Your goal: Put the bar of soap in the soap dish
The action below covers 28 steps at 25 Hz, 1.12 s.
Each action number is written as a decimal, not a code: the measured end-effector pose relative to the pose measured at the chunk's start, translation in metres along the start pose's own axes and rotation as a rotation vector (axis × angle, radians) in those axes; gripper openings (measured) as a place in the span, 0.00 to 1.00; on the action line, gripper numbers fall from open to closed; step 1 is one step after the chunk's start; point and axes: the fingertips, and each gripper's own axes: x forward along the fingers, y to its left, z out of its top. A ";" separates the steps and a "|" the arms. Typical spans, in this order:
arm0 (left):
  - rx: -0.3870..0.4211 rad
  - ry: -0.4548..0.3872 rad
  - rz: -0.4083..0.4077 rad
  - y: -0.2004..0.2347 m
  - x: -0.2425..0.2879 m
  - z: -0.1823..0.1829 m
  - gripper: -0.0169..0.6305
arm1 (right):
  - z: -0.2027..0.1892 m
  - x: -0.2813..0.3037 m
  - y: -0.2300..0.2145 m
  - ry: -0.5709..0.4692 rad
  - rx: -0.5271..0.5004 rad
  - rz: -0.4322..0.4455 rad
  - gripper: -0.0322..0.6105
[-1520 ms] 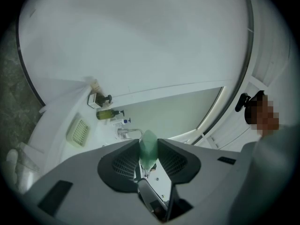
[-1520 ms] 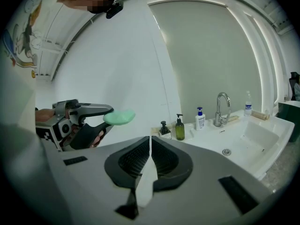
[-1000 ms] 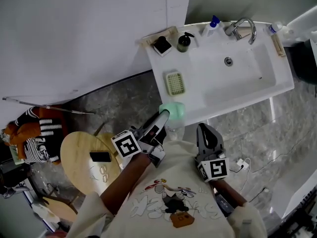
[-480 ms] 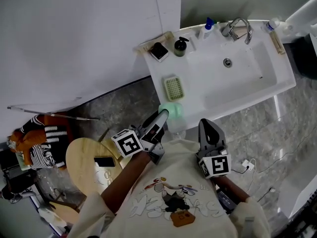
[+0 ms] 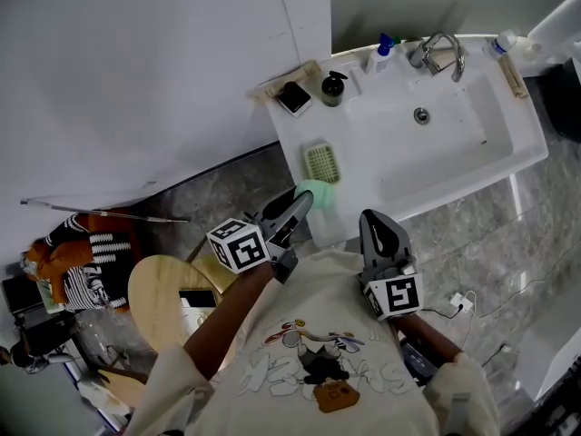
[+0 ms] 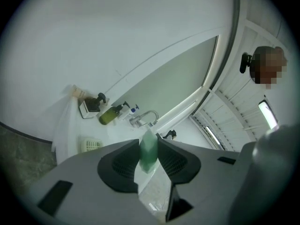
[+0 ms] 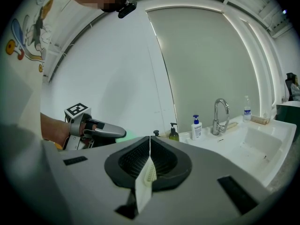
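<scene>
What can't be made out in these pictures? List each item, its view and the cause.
1. Soap, head view: near end hidden by the left hand-held gripper.
2. Soap dish, left gripper view: too small for detail.
3. Bottle label, head view: too small to read.

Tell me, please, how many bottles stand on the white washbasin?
3: dark green pump bottle left of the chrome tap; white blue-topped bottle beside it; clear bottle at the right corner. The black item further left might be a fourth.
</scene>
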 end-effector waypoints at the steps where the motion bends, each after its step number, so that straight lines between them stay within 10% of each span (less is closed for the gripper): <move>1: 0.019 0.015 0.000 0.002 0.003 -0.001 0.23 | 0.000 0.002 -0.001 0.003 -0.001 0.001 0.06; 11: 0.248 0.173 0.034 0.022 0.026 -0.011 0.23 | -0.016 0.020 -0.014 0.070 0.021 0.021 0.06; 28: 0.377 0.312 0.116 0.077 0.054 -0.034 0.23 | -0.071 0.062 -0.025 0.221 0.008 0.055 0.06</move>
